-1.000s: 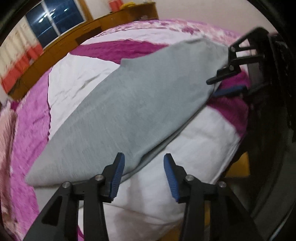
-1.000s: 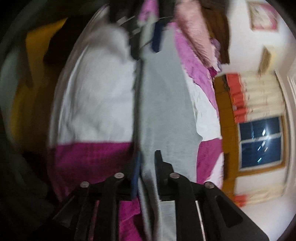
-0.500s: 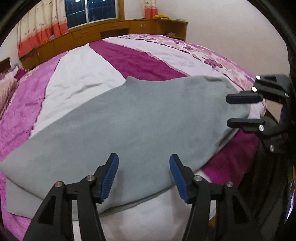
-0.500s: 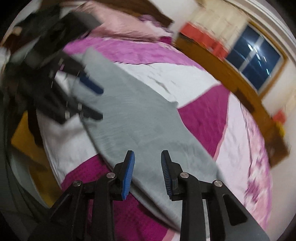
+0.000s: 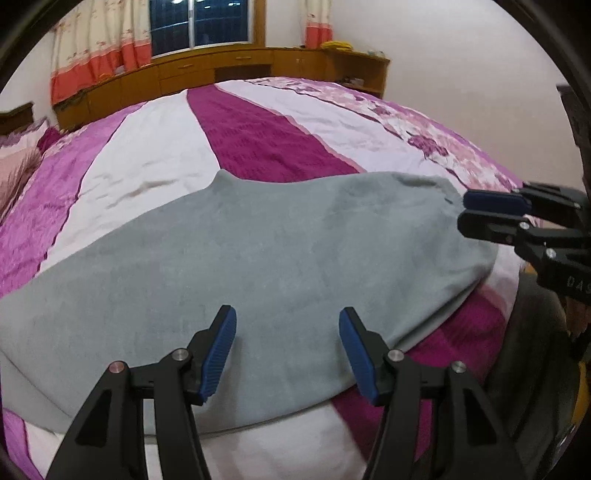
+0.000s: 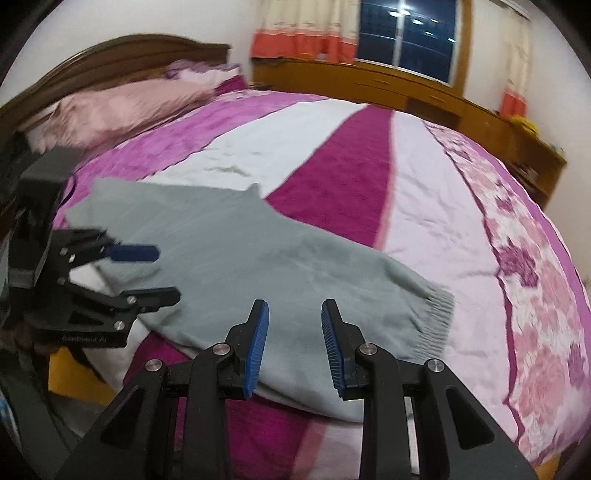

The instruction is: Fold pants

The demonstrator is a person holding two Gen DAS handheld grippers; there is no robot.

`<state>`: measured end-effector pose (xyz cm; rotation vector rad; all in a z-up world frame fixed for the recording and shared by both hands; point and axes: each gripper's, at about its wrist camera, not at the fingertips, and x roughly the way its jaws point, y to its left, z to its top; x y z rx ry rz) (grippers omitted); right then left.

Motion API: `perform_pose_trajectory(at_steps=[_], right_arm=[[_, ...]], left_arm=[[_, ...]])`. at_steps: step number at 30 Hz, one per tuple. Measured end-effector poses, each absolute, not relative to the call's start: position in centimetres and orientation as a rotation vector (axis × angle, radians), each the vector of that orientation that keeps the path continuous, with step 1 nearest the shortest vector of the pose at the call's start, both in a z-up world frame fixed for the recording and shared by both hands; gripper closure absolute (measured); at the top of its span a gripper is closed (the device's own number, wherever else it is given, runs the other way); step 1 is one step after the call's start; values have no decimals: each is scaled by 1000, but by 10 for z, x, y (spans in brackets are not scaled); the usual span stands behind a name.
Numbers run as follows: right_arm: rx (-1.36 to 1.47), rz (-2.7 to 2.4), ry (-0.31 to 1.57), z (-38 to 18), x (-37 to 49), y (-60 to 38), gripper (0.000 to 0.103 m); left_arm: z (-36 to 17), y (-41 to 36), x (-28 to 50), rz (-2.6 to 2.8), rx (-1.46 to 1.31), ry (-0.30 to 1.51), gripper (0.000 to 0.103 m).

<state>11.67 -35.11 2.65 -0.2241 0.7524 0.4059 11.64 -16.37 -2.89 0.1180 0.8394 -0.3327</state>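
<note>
Grey pants (image 5: 258,258) lie flat on bed (image 5: 258,140), legs doubled lengthwise, ready for cross-fold. Left gripper (image 5: 288,350) spread, empty, above waist end. Right gripper (image 6: 294,345) narrowly parted, empty, above cuff end.

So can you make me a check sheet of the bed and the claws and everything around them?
Surface: bedspread, pink, white and magenta stripes.
Job's things: grey pants lying flat, folded lengthwise, ribbed cuff at one end.
Clutter: pink pillow near the headboard.
Claws: left claw open, empty; right claw open, empty, both over the pants.
Cables: nothing seen.
Surroundings: window, curtains, wooden cabinets.
</note>
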Motion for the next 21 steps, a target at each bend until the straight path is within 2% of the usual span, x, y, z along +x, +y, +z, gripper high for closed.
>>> perform_pose_trajectory(at_steps=[7,21], right_arm=[[-215,274,727,31,116,-393,80],[-52,230,837,5,124,-443,80]], left_arm=[[-39,-176,115,-326,159,844,39],[-49,-176,117,-310,158,858,34]])
